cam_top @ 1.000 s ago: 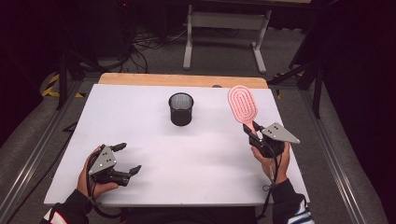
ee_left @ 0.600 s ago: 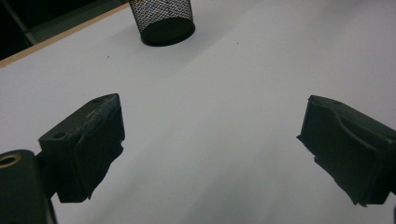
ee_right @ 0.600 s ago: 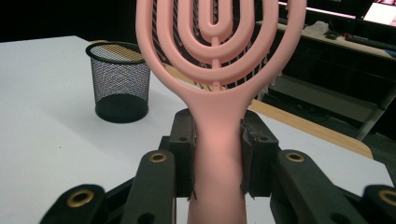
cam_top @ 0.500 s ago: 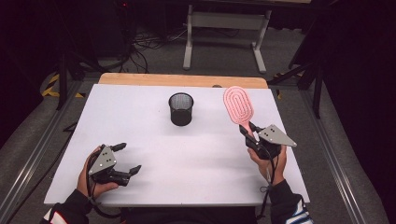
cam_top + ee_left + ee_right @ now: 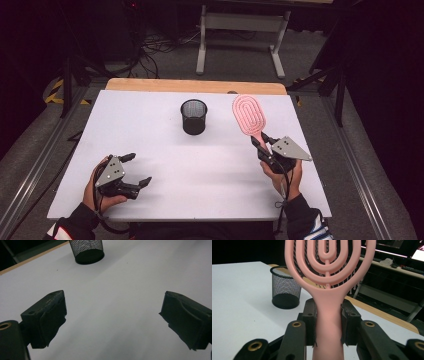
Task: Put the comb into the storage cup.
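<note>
Right gripper view shows what the high view cannot: the two black jaws press on both sides of the pink hairbrush (image 5: 328,322) handle, with no gap left, so the right gripper (image 5: 328,325) has a firm hold of it. The brush head has oval loops, one inside another, joined by a middle rib, and short bristles are visible through the openings. The black mesh cup (image 5: 286,287) stands behind the brush, on its left in this view.

From the high view, the hairbrush (image 5: 249,116) is to the right of the mesh cup (image 5: 194,116), near it but apart, and its head points away from the person. The right gripper (image 5: 262,145) holds only the handle end.

The left gripper (image 5: 136,170) is well apart from the cup, on the near left of the white table (image 5: 210,165). In the left gripper view its jaws stand wide open with only bare table between them.
</note>
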